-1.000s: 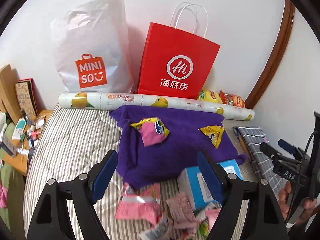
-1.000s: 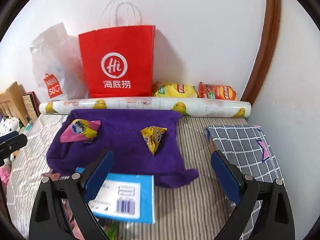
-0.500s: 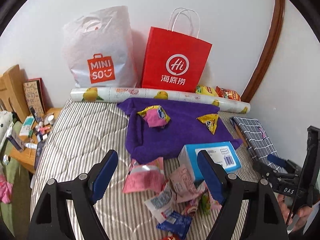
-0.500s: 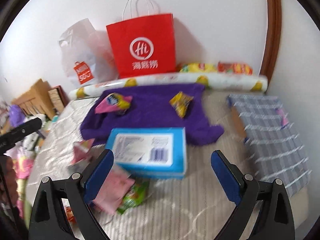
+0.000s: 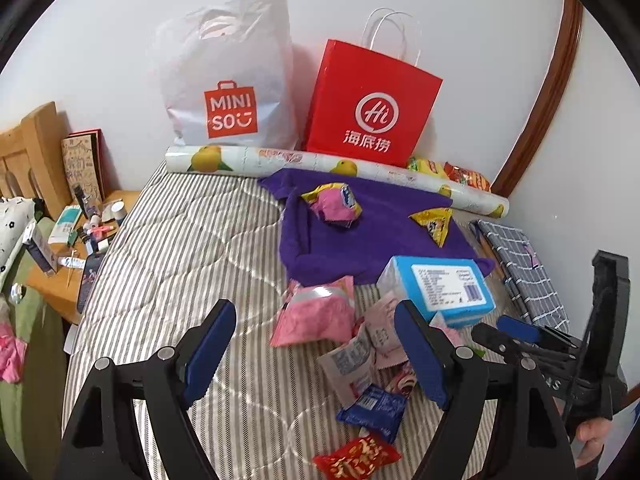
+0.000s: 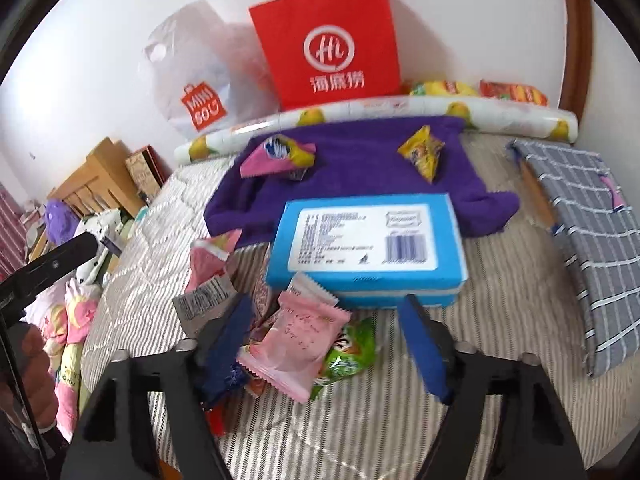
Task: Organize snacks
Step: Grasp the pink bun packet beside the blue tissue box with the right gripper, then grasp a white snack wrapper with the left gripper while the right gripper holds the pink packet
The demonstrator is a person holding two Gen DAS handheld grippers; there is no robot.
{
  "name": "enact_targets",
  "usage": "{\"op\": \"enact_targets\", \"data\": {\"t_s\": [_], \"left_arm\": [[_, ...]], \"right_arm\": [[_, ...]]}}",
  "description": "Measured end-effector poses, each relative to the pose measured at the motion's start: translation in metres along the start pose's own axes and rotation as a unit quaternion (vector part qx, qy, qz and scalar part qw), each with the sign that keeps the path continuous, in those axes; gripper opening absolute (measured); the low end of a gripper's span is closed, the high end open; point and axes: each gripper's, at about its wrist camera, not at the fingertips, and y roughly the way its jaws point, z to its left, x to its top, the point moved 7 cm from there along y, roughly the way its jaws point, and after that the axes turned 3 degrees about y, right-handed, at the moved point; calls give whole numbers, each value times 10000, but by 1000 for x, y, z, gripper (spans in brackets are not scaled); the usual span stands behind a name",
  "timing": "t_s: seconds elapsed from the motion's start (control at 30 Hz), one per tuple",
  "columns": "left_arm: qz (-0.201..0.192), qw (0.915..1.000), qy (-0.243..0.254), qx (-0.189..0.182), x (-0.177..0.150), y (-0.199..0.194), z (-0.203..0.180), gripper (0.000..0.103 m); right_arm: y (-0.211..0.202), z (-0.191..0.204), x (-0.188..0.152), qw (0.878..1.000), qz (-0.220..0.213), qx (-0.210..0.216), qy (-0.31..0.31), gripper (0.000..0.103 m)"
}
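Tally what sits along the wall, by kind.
Bags: 2, white bag, red bag
Chip packs: 2, yellow pack, orange pack
Roll: 1
Total: 5

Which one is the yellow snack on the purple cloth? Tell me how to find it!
Look at the red paper bag standing at the wall; the purple cloth lies on the bed in front of it. Two snacks lie on it: yours is the small, all-yellow packet on the right, not the pink-and-yellow packet on the left.
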Motion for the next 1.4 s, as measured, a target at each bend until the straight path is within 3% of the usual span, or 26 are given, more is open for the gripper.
{"op": "enact_targets", "data": {"t_s": [0.2,0.43,0.7,0.8,0.93,1.17,1.4], "left_arm": [[139,9998,-143,-8,-9,5,14,80],[244,9994,-253,-20,-17,12,23,80],[321,9991,-267,10,-22,17,28,80],[351,9991,-250,-13,-24,18,26,80],[407,9989,-231,-29,-28,21,24,80],[546,9983,-187,-107,-35,28,16,80],[723,9968,-270,-210,-46,42,7,81]], "right_arm": [[14,13,-8,9997,199,108,-8,61],[35,17,-24,9977,532,-220,-368,49],[43,9,-32,9973,538,-238,-446,49],[43,13,-33,9965,462,-248,-652,43],[35,18,-32,9958,312,-230,-828,42],[4,8,-22,9982,-88,-41,-598,42],[-26,-27,-16,9979,-459,-263,-366,42]]}}
